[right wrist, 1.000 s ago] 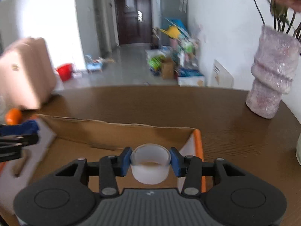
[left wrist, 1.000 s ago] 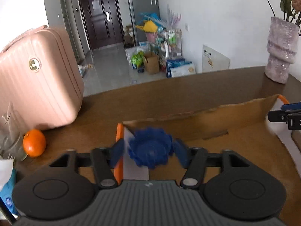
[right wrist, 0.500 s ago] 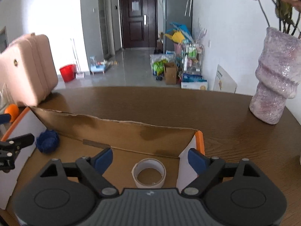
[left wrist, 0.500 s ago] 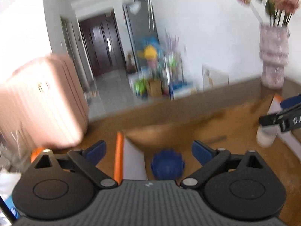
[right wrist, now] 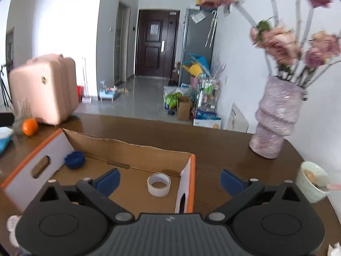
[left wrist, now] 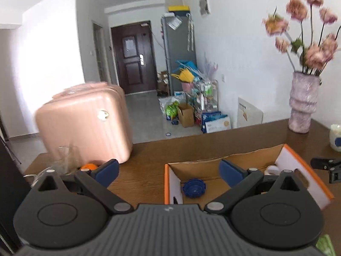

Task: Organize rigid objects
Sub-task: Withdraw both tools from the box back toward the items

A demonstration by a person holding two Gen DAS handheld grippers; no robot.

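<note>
An open cardboard box (left wrist: pixel 298 162) with orange edges sits on the brown table; it also shows in the right wrist view (right wrist: pixel 127 147). A blue ridged lid (left wrist: pixel 193 188) lies on the box floor at its left end, also seen in the right wrist view (right wrist: pixel 75 159). A white tape roll (right wrist: pixel 159 184) lies at the box's right end, partly visible in the left wrist view (left wrist: pixel 271 169). My left gripper (left wrist: pixel 169 169) is open and empty above the box's left end. My right gripper (right wrist: pixel 170 181) is open and empty above the right end; part of it shows in the left wrist view (left wrist: pixel 326 167).
A pink suitcase (left wrist: pixel 85 125) stands at the table's far left, with an orange (right wrist: pixel 29 126) and a clear glass (left wrist: pixel 66 156) beside it. A pink vase (right wrist: pixel 277 123) with flowers stands at the far right. A white cup (right wrist: pixel 312 181) sits near the right edge.
Both grippers opened and let go: the blue lid and the tape roll dropped into the box. Both grippers have since lifted and pulled back.
</note>
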